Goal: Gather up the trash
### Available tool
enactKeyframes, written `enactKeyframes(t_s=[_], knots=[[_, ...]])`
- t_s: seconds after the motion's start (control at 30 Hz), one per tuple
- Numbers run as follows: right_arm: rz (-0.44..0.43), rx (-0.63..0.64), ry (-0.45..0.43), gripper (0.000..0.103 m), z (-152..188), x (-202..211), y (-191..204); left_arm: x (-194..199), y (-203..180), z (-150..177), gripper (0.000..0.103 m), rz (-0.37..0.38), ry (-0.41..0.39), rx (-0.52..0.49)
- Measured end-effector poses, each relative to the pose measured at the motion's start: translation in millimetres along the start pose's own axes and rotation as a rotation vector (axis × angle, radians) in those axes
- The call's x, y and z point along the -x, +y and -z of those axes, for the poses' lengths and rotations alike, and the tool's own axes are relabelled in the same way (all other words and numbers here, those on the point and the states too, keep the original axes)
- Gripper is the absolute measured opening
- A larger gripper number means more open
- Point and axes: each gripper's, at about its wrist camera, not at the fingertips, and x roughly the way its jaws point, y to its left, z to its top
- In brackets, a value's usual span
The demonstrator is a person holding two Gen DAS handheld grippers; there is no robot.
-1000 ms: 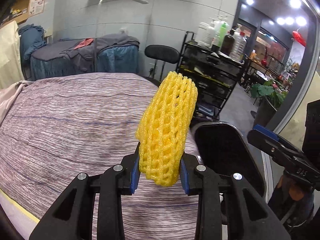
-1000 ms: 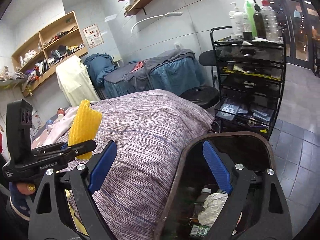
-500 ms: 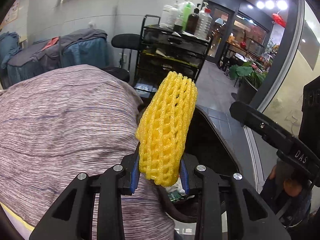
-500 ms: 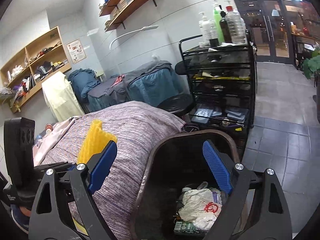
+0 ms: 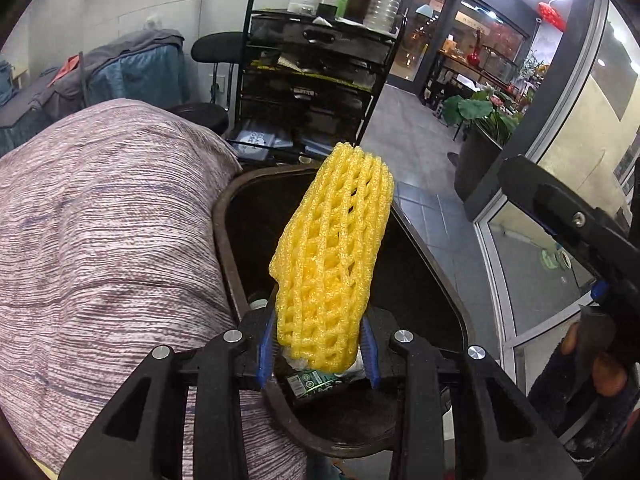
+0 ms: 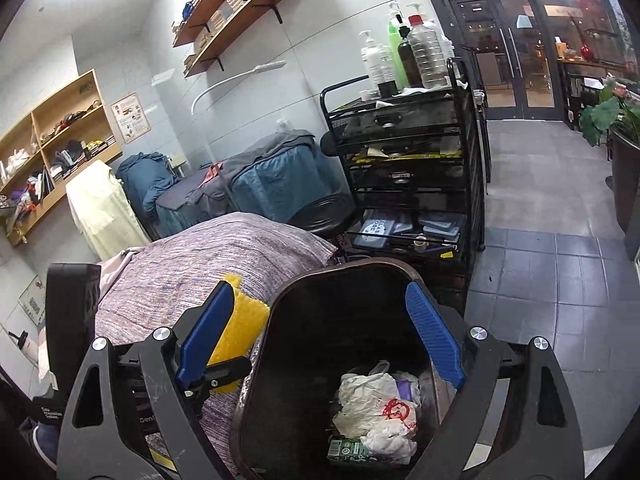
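My left gripper [image 5: 318, 350] is shut on a yellow foam fruit net [image 5: 332, 256], which stands up between the blue pads over the near rim of a dark trash bin [image 5: 228, 240]. In the right wrist view the same yellow foam net [image 6: 244, 316] shows at the left, beside the trash bin's rim [image 6: 276, 296], partly hidden by my left blue pad. My right gripper [image 6: 320, 332] stands open above the bin's mouth with nothing between its fingers. Inside the bin lie a crumpled white plastic bag [image 6: 372, 404] and a green carton [image 6: 344, 450].
A bed with a purple striped cover [image 5: 100, 240] lies left of the bin. Behind the bin stands a black wire cart [image 6: 404, 168] with bottles on top, and a black stool [image 6: 320, 216]. Grey tiled floor [image 6: 540, 248] opens to the right, with a potted plant [image 5: 480, 120].
Both grippers have swung from over the bed toward the bin. The yellow net now hangs over the bin's mouth, and the trash inside has come into fuller view.
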Motion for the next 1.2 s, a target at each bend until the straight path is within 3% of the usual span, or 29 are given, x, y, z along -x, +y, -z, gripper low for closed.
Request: enactKeyframes(t_s=[0.1,0.17,0.23,0.33,0.6,1.2], knots=[[0.01,-0.004,0.002,0.087,1,2,-4,-5,-6,1,0.039,-0.014,0.008,-0.021],[0.016,-0.007,0.006,0.087,1,2,-7,-8,-9,3,0.05,-0.023,0.015,-0.038],[0.022,-0.01,0.005,0.087,1,3,-8,-8,-11,5,0.073,-0.033,0.005,-0.049],[0.034,-0.017,0.003,0.087,1,5,-12,-5,-13,8,0.088,-0.041,-0.016,-0.068],[0.057,-0.025,-0.007,0.09,0,7,-16,11,-17,8,0.097,-0.077,-0.1,-0.085],[0.052,-0.047,-0.028,0.094,4,7,-7,77,2,15,0.097,-0.159,-0.308,-0.006]])
